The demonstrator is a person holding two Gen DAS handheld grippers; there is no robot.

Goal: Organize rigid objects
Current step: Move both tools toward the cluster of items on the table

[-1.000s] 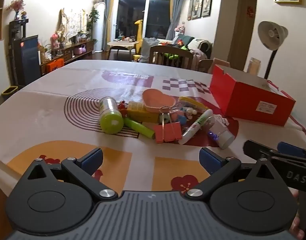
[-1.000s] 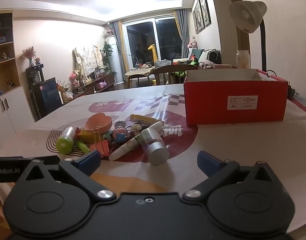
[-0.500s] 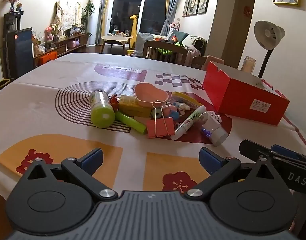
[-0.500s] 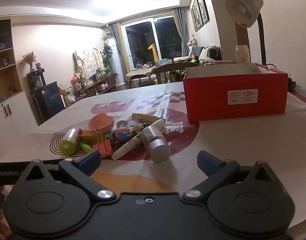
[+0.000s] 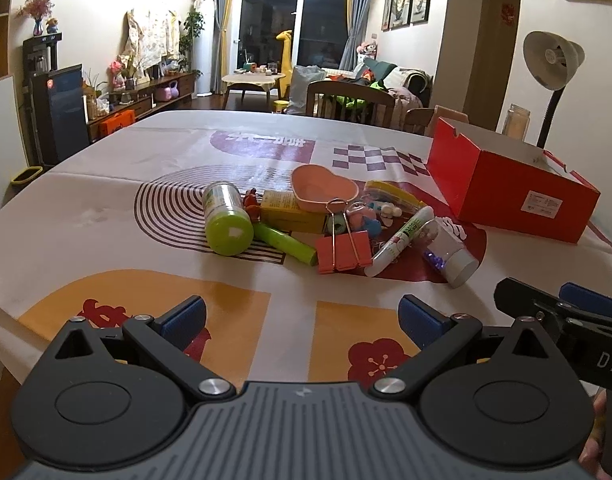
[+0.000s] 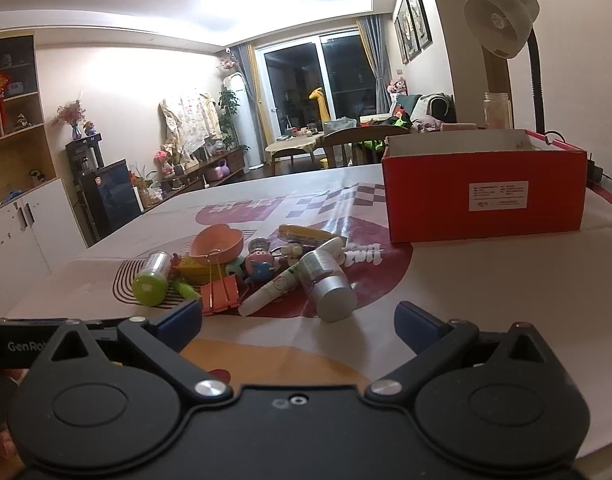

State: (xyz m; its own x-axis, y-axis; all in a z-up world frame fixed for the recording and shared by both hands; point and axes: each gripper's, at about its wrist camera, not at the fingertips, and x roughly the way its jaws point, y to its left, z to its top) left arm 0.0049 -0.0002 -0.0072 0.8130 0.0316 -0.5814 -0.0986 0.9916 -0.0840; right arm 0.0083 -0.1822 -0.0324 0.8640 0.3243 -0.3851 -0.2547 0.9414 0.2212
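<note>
Since a second ago my left gripper [image 5: 302, 316] has neared the object pile [image 5: 329, 216]; both claws, right gripper [image 6: 298, 320] included, gape empty. Red box [image 5: 505, 192] at two o'clock on patterned tablecloth [image 5: 106, 216]; lamplit living room.

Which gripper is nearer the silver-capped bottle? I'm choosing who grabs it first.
Right. The silver-capped bottle lies just ahead of the right gripper; the left gripper sits further back and to its left.

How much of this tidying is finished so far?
Nothing looks sorted yet. Both the left gripper and right gripper are open and hold nothing. The pile of small items lies on the table; what the red box holds can't be seen.
</note>
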